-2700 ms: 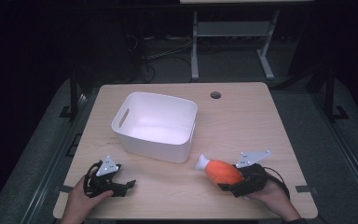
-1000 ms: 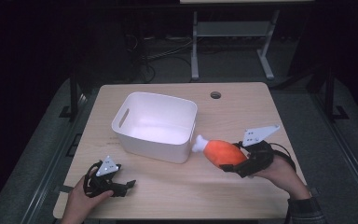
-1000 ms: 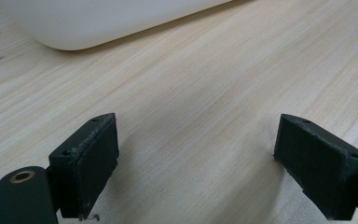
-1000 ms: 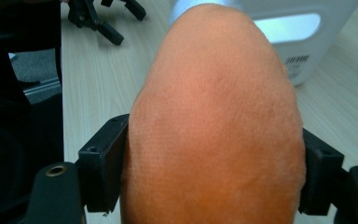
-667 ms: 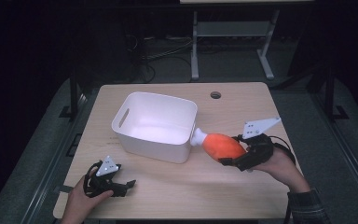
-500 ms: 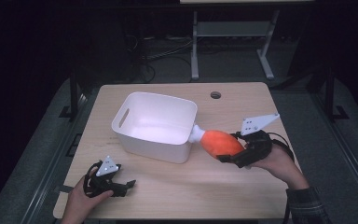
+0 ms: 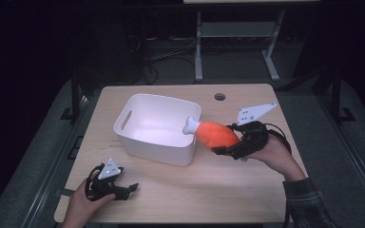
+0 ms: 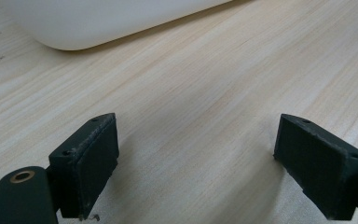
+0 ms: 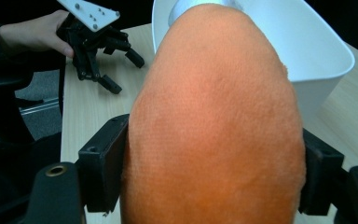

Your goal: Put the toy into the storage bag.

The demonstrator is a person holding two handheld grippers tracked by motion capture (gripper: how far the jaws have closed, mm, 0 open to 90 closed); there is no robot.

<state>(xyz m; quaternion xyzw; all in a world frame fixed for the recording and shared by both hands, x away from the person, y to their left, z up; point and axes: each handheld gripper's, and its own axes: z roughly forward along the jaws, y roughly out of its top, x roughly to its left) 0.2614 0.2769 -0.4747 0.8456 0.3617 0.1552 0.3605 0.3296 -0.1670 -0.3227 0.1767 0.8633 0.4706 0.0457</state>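
An orange plush drumstick point(image 7: 215, 134) with a white bone end is held in the air at the right rim of the white bin point(image 7: 138, 111), its bone tip just over that rim. My right gripper point(image 7: 228, 145) is shut on its fat orange end point(image 9: 214, 126), both pads pressed into the plush. My left gripper point(image 7: 132, 189) rests on the table near the front left corner, jaws wide apart with bare wood between its pads point(image 8: 91, 154). The bin's rounded side point(image 8: 102, 21) lies ahead of it.
The light wooden table point(image 7: 247, 190) has a round cable hole point(image 7: 219, 97) at the back. The person's other hand and the left gripper point(image 9: 98, 42) appear beyond the drumstick. Dark floor and a white metal frame point(image 7: 233, 33) lie past the table's far edge.
My right gripper has lifted the drumstick off the table and carried it up and left, from the front right to the bin's right rim. The left gripper stayed where it was.
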